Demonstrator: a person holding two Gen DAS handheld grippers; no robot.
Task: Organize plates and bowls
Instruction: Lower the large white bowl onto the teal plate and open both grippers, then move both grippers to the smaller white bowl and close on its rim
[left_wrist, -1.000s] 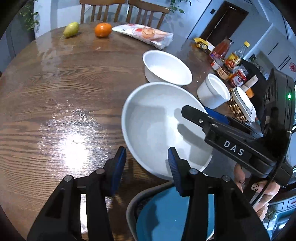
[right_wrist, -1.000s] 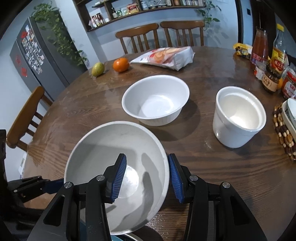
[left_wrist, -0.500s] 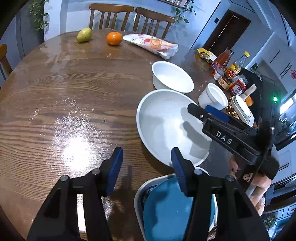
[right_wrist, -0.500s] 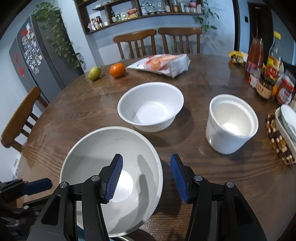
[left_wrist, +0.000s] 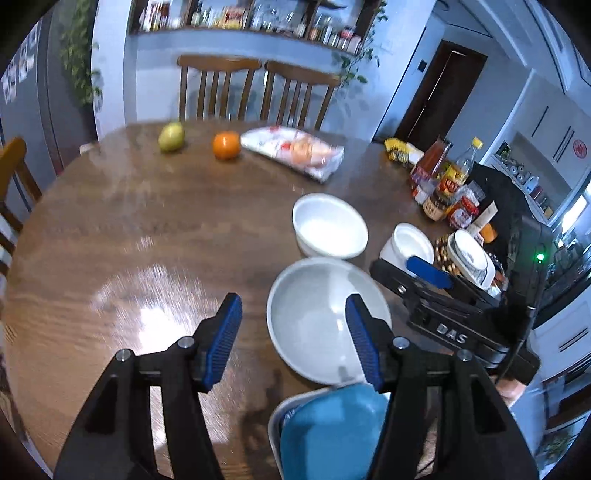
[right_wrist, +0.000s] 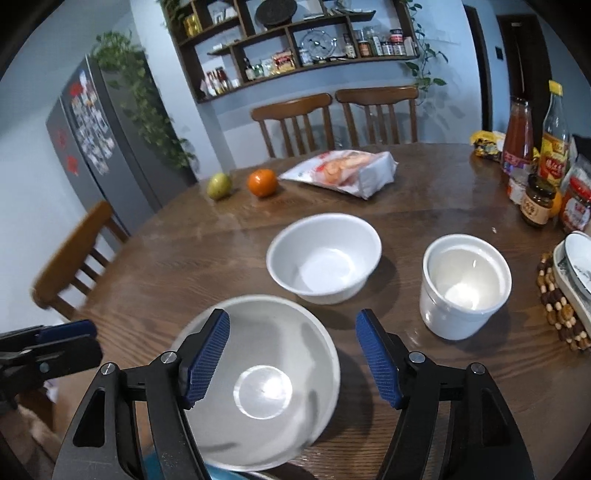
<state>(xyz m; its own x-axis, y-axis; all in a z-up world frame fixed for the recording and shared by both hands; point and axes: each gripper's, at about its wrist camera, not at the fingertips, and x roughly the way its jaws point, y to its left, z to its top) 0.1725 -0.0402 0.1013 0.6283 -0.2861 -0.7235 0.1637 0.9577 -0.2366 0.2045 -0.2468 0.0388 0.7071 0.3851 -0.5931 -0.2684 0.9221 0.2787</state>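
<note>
A wide white bowl (left_wrist: 314, 317) (right_wrist: 266, 384) rests on the wooden table near its front edge. A smaller white bowl (left_wrist: 330, 226) (right_wrist: 325, 254) stands behind it, and a deep white pot (left_wrist: 408, 245) (right_wrist: 463, 286) to its right. A blue plate on a grey plate (left_wrist: 332, 432) lies at the near edge. My left gripper (left_wrist: 293, 339) is open and empty, above the table left of the wide bowl. My right gripper (right_wrist: 293, 365) is open and empty, above the wide bowl; it shows from the side in the left wrist view (left_wrist: 428, 273).
An orange (right_wrist: 262, 182), a pear (right_wrist: 218, 186) and a snack bag (right_wrist: 343, 171) lie at the far side. Bottles and jars (right_wrist: 535, 166) crowd the right edge, with a dish on a beaded mat (right_wrist: 565, 288). Chairs stand around the table (right_wrist: 184, 258).
Both grippers have pulled back and up from the wide bowl, and their jaws stand wider apart. The bowl stays on the table.
</note>
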